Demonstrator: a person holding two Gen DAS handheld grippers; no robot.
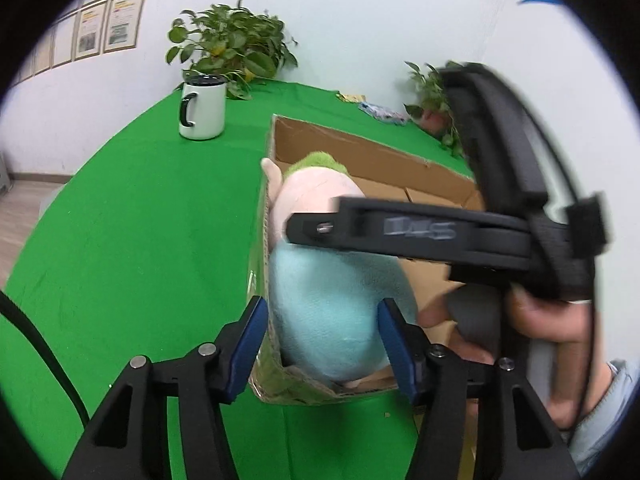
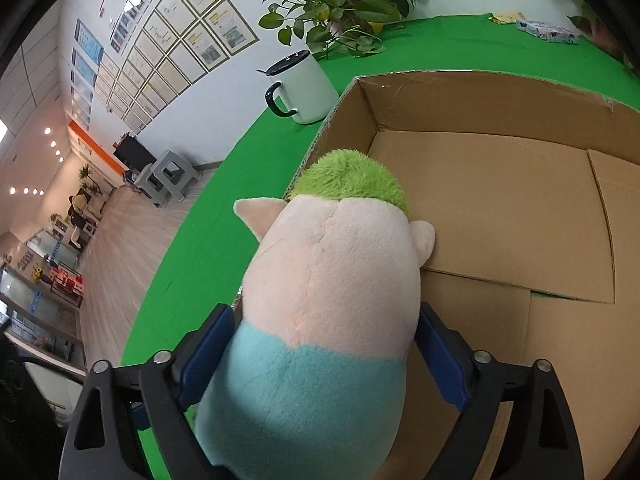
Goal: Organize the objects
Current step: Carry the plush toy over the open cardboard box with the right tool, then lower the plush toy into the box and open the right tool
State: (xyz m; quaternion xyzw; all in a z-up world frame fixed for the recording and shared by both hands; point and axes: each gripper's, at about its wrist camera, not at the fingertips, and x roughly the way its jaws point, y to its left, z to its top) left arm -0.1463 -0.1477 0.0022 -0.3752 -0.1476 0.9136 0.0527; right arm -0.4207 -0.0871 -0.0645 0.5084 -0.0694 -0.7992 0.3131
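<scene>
A plush toy (image 2: 320, 312), pale pink with a green tuft on its head and a light blue lower body, is lying inside an open cardboard box (image 2: 500, 208), pressed against the box's left wall. The box is sitting on a table covered in bright green cloth (image 1: 140, 220).

The right wrist view is looking down the toy's back. The right gripper (image 2: 324, 344) is straddling the blue part of the toy with its blue pads (image 2: 208, 344) spread wide. The toy is filling the gap between them, but whether the pads are pressing on it cannot be told.

The left wrist view is showing what the other cannot: the right gripper's black body (image 1: 460, 232) crossing in front of the toy, and the person's hand (image 1: 532, 320) wrapped around its handle, with a pale blue sleeve at the wrist. Here the left gripper (image 1: 322, 344) is hovering at the box's near corner, jaws partly open. One pad is standing outside the box wall, the other inside, neither clamping the toy.

A white mug (image 1: 202, 106) with a black handle is standing left of the box. A leafy potted plant (image 1: 230, 48) is behind it, and a second plant (image 1: 434, 100) is in the far corner, partly hidden by the right gripper. Framed papers (image 2: 168, 40) are lining the wall.
</scene>
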